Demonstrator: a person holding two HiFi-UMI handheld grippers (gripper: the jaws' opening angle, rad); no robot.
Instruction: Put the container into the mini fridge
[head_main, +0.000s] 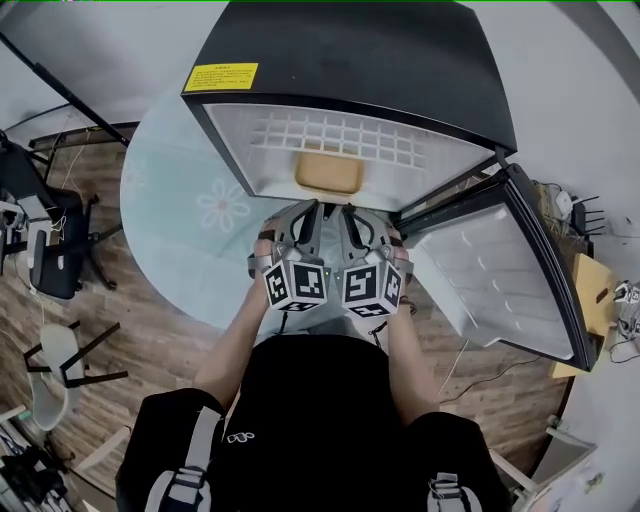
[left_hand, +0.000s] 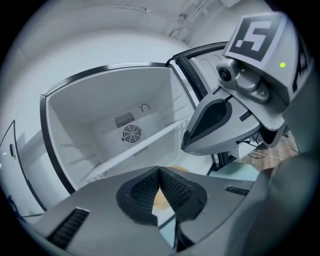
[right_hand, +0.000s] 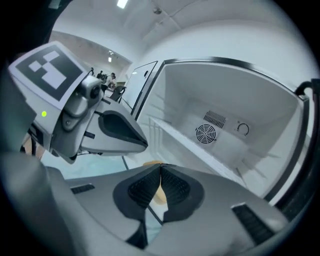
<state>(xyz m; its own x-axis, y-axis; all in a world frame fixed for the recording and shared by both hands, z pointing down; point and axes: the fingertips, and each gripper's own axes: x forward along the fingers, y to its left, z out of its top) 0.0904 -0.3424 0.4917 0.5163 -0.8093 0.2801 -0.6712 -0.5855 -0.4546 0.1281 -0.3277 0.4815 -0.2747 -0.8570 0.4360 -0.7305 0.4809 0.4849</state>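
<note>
Person's black shirt (head_main: 310, 420) fills the bottom of the head view, with both forearms reaching forward. The container (head_main: 328, 172), tan with rounded corners, sits on the floor of the mini fridge (head_main: 400, 60), under the white wire shelf (head_main: 340, 135) and near the front opening. No gripper touches it.

The left gripper (left_hand: 160, 175) has its jaws pressed together with nothing between them. The tan container shows only as a blur behind the pads. The right gripper (right_hand: 161, 172) is the same: jaws together, empty, with a tan patch behind them. The two grippers are held side by side just outside the fridge opening, pointing into it, with their marker cubes (head_main: 297, 283) towards the person.

The fridge door (head_main: 500, 280) is swung open to the right. A round fan grille (left_hand: 131, 133) is on the fridge's back wall, and a yellow label (head_main: 221, 76) is on its black top. The fridge stands on a round glass table (head_main: 190, 200) with a flower print. The floor (head_main: 150, 340) is wood, with a black chair (head_main: 60, 250) off to the left.
</note>
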